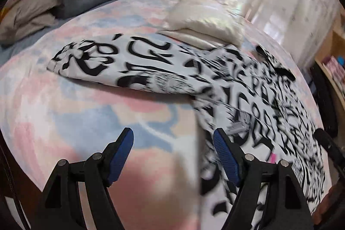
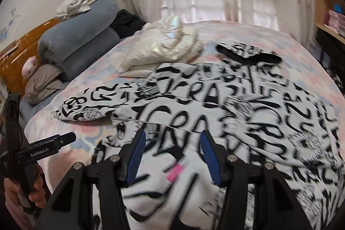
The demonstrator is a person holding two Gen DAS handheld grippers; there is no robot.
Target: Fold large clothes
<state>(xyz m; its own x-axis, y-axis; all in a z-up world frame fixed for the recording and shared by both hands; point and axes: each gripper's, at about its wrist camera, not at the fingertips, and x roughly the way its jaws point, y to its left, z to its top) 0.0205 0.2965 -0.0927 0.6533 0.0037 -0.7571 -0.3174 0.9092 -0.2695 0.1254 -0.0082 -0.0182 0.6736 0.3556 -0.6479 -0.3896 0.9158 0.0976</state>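
The black-and-white lettered garment (image 2: 215,105) lies spread flat on the bed (image 2: 86,83), its collar toward the far curtain side and one sleeve (image 1: 112,64) stretched out toward the headboard end. From the left tongs (image 1: 173,149) the garment's body lies to the right, with only pastel bedcover under and between their blades; they stand spread wide and hold nothing. The right tongs (image 2: 171,149) hang directly over the near hem area, half spread, with cloth visible between the blades but no pad pressing it. The outstretched sleeve is nearer the left tongs, so a fold of that sleeve across the body would likely fall to the left hand (image 2: 23,193).
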